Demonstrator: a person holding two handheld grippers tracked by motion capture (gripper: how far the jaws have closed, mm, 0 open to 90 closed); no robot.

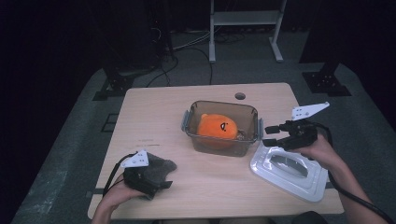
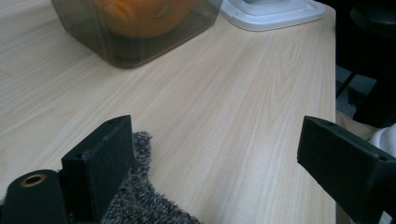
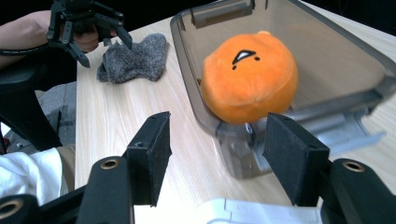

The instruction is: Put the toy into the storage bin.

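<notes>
While my right tongs [image 3: 217, 161] hang half open over white lid [image 1: 288, 171], nothing between pads, orange plush [image 1: 217, 127] sits in clear bin [image 1: 252, 113] on counter [image 1: 154, 116]. Left tongs [image 2: 212, 154] gape wide, seemingly touching grey cloth [image 2: 140, 200].

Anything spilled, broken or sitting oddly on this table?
Nothing spilled or damaged. The orange plush sits inside the open bin, the white lid lies flat beside it, slightly askew, and the grey sock is crumpled near the left gripper.
</notes>
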